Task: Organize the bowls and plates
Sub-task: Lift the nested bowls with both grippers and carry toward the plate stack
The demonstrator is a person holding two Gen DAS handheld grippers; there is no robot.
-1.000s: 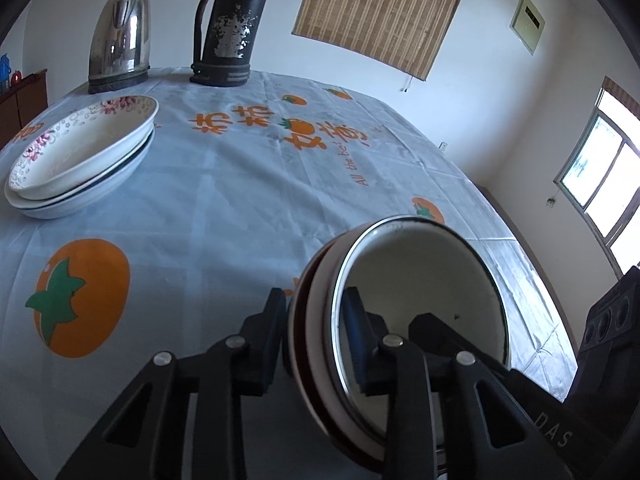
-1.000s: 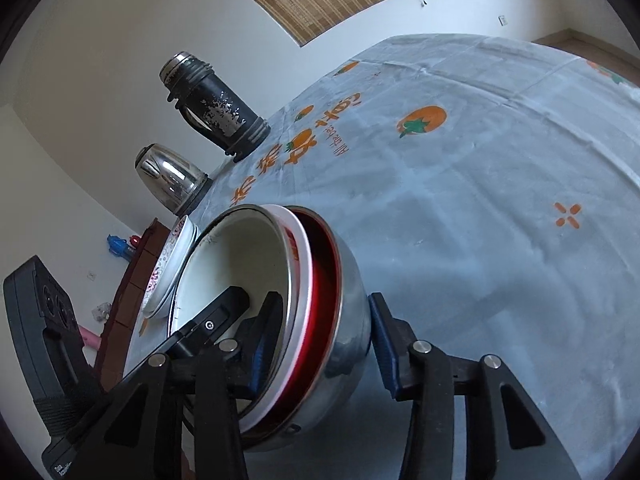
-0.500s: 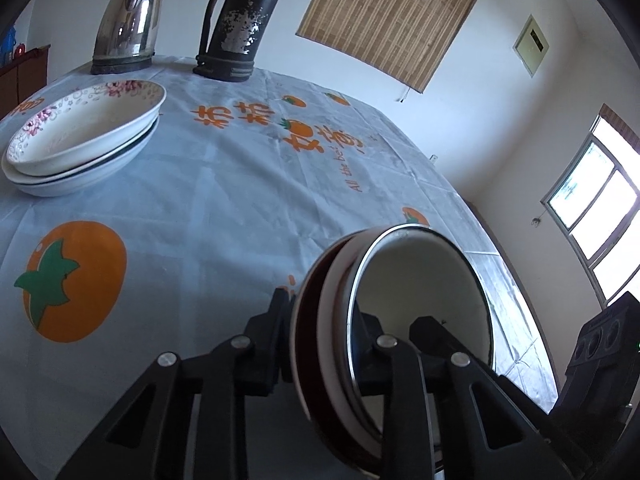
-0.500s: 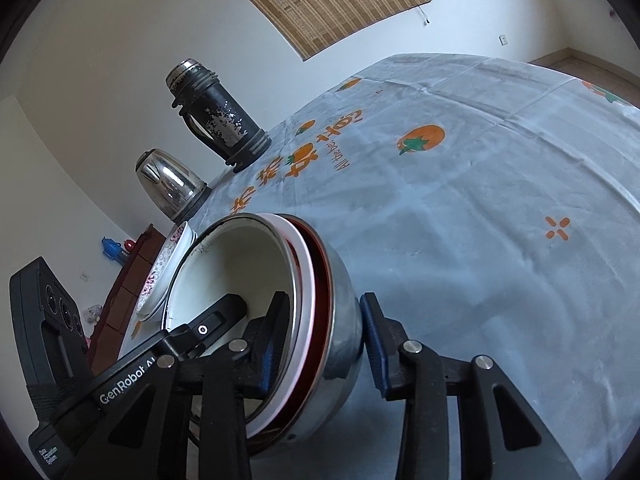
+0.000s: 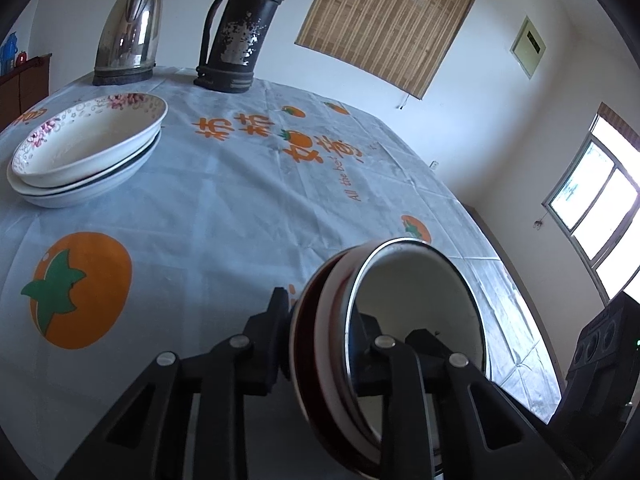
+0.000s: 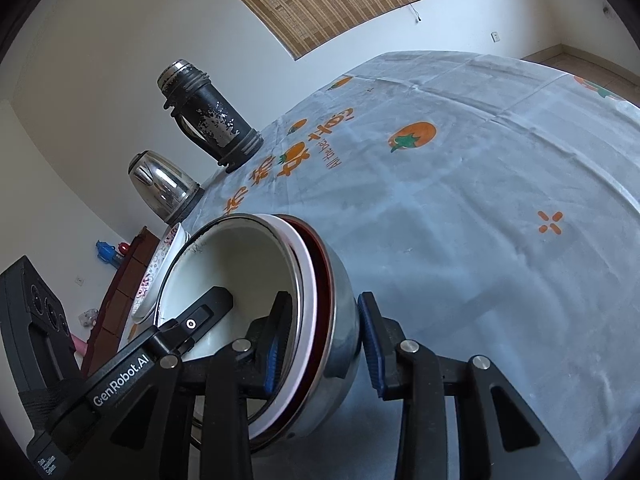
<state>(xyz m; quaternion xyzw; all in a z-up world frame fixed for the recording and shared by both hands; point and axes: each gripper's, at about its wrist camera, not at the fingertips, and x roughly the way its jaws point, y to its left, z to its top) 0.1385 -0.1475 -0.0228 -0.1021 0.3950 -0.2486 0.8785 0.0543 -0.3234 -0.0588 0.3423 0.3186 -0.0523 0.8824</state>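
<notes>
- The round table [image 5: 224, 216] is the largest thing, covered in a pale blue cloth printed with orange persimmons and orange lettering.
- A bamboo blind [image 5: 384, 20] hangs on the white wall behind it, and a bright window [image 5: 596, 216] stands to the right in the left wrist view.
- A stack of shallow plates [image 5: 88, 152] sits on the far left part of the cloth, the top one rimmed with pink flowers, a plainer one under it.
- A worn black thermos [image 5: 240, 28] and a steel kettle [image 5: 128, 40] stand upright side by side at the far edge, behind the plates.
- The nested bowls [image 5: 384, 356] are nearest the cameras, tipped on edge between both tools: a white-lined bowl innermost, a white rim and a dark red rim around it, and a steel bowl [image 6: 340, 320] outermost. Whether the stack touches the cloth cannot be told.
- The right gripper [image 6: 320, 340] grasps the bowls' wall, one blue-padded finger inside the white bowl and the other against the steel outside.
- The left gripper [image 5: 324, 332] straddles the opposite rim, one finger inside and one on the dark red outside; its jaws are closing on the rims, pads touching.
</notes>
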